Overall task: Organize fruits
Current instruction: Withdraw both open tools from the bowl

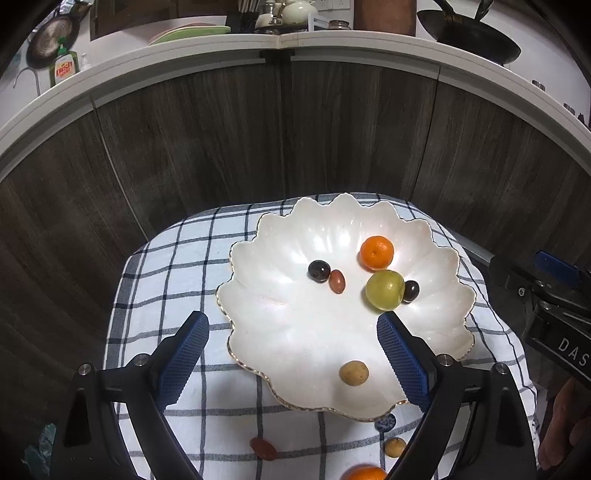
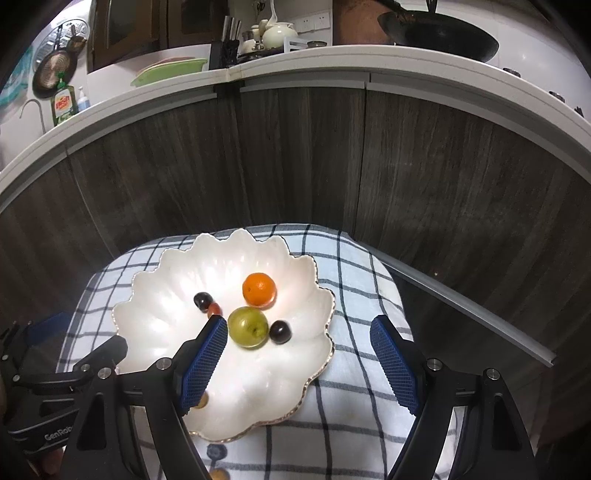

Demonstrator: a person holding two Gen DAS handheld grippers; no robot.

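A white scalloped plate (image 1: pixel 280 251) (image 2: pixel 162 314) sits on a checked cloth. In it lie an orange (image 1: pixel 376 253) (image 2: pixel 259 289), a green fruit (image 1: pixel 385 289) (image 2: pixel 247 326), two dark grapes (image 1: pixel 319 271) (image 2: pixel 279 331), a red-brown date (image 1: pixel 337 281) and a small tan fruit (image 1: pixel 354 373). My left gripper (image 1: pixel 291 319) hovers open over the plate's near-left part, nothing between its fingers. My right gripper (image 2: pixel 300 323) is open above the plate's right rim, also empty. On the cloth in front lie another orange (image 1: pixel 364 473), a date (image 1: pixel 263 448), a blueberry (image 1: pixel 385 422) and a tan fruit (image 1: pixel 395 446).
The checked cloth (image 1: pixel 177 258) covers a small table set against dark wooden cabinet fronts (image 1: pixel 258 140). A white counter (image 1: pixel 184 55) above carries dishes, a dish-soap bottle (image 1: pixel 66 68) and a black wok (image 1: pixel 469 33). The right gripper's body (image 1: pixel 546 295) stands at the plate's right.
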